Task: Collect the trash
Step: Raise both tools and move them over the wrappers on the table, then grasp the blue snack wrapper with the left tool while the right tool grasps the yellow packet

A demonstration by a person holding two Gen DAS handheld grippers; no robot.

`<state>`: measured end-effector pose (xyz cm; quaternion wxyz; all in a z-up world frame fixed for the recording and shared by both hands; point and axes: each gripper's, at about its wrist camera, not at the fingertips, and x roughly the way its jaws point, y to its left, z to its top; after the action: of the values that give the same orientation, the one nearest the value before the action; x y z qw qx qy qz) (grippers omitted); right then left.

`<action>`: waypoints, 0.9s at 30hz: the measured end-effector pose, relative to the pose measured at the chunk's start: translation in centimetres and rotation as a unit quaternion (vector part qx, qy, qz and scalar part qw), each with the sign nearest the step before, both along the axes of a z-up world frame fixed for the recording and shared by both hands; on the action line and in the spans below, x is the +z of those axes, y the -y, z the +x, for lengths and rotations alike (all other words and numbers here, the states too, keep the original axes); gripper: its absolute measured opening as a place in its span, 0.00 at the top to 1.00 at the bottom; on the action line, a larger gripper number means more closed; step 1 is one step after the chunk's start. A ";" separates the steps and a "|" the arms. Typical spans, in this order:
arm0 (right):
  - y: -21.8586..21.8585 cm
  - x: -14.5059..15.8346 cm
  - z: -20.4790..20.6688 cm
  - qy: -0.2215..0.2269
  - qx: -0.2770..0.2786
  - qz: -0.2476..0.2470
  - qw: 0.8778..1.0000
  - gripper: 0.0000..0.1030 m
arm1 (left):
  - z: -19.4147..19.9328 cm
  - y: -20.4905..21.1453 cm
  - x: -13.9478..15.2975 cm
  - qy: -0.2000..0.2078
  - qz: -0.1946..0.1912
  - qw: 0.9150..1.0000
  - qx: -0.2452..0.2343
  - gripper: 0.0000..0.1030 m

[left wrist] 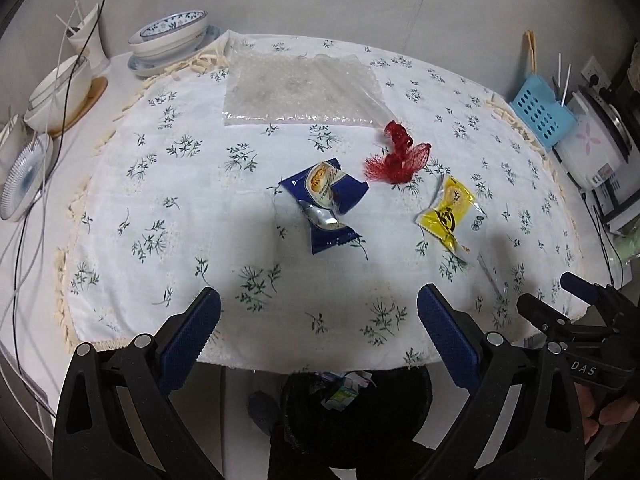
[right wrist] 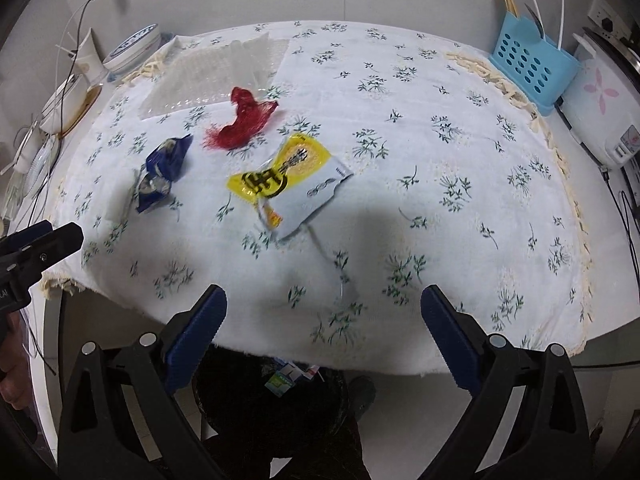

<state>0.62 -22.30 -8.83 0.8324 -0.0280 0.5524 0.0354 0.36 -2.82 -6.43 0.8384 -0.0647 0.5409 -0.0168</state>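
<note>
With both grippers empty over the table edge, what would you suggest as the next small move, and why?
Probably ease the right gripper forward and down onto the yellow wrapper. Its jaws are open and empty, and that wrapper lies flat on the tablecloth straight ahead, the nearest piece of trash. The left gripper, also open, faces the blue wrapper; the bin waits below the table edge.

The bin [left wrist: 356, 412] under the table edge is mostly hidden by the cloth [left wrist: 160, 184] and the gripper arms; only some dark rim and a few scraps inside show, too small to identify. The wrapper print on the blue wrapper [left wrist: 326, 204] and yellow wrapper [right wrist: 288, 180] is unreadable. A thin clear strip [right wrist: 332, 264] near the yellow wrapper is blurred. The cooker [right wrist: 600, 100] is cut off by the right edge. The bowls [left wrist: 56, 92] are partly cropped at the left.
</note>
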 end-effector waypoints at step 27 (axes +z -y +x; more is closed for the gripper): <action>-0.2 -6.0 12.0 -0.091 -0.034 0.044 0.994 0.22 | 12.4 0.7 -7.2 -0.096 0.021 0.995 -0.001 0.19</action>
<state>12.65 -22.07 -14.85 0.7795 0.0304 0.6247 0.0339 12.78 -3.48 -13.64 0.7838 -0.0480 0.6192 -0.0002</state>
